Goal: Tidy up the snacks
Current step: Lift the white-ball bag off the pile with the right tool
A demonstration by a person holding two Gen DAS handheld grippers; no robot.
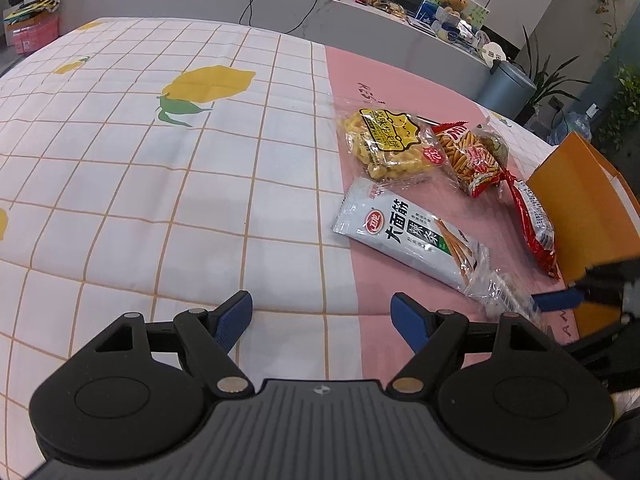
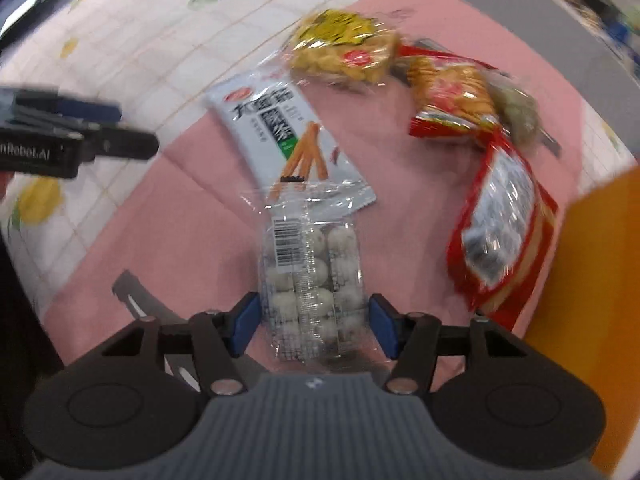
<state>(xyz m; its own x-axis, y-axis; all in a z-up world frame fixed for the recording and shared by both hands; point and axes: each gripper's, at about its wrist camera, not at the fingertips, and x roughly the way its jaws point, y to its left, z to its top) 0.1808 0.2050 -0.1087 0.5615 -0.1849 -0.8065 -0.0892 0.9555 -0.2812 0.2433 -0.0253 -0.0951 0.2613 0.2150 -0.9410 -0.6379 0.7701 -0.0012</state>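
A clear packet of white speckled balls (image 2: pixel 312 276) lies on the pink cloth between the jaws of my right gripper (image 2: pixel 313 320). The left pad is at its edge and the right pad stands a little off it, so the gripper is open. The packet's far end overlaps a grey-white packet with stick snacks (image 2: pixel 288 140) (image 1: pixel 412 232). Beyond lie a yellow packet (image 1: pixel 384 144), a red packet of orange sticks (image 1: pixel 472 156) and a long red packet (image 1: pixel 536 224). My left gripper (image 1: pixel 322 308) hangs open over the cloth with nothing between its jaws.
An orange box (image 1: pixel 580 200) (image 2: pixel 600 300) stands at the right edge, close to the long red packet. The white lemon-print cloth (image 1: pixel 160 200) spreads to the left. A grey counter with cables and clutter (image 1: pixel 280 4) runs behind the table.
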